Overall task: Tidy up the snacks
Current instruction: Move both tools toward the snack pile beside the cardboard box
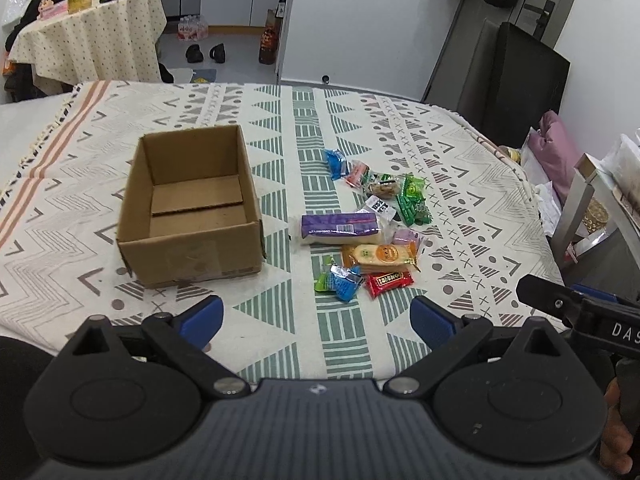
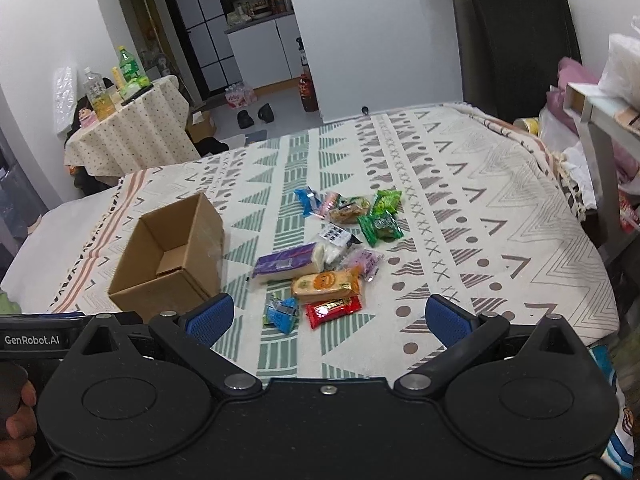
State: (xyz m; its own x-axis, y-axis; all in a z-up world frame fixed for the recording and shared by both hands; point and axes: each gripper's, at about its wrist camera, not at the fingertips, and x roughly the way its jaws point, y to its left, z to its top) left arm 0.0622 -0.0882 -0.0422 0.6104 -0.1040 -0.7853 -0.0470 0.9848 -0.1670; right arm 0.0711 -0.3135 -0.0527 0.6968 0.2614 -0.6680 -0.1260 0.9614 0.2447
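Your work surface is a bed covered by a patterned blanket with green, grey and pink geometric bands on white. Beyond its far edge the room shows a round side table under a dotted cloth carrying bottles and packets, a pair of dark shoes on the grey floor, white cabinets, and a dark panel leaning against the wall at the right. An open cardboard box sits upright on the blanket, left of centre, with nothing visible inside but a loose cardboard flap on its floor. The snacks lie in a loose cluster just right of the box and apart from it: a purple packet nearest the box, an orange packet, a red packet and a blue packet nearer you, and green packets farther back. Your left tool hovers over the near edge of the blanket with its blue-padded fingers spread wide, holding and touching nothing. Your right tool is likewise spread wide and empty, positioned near the red and blue packets without contact.
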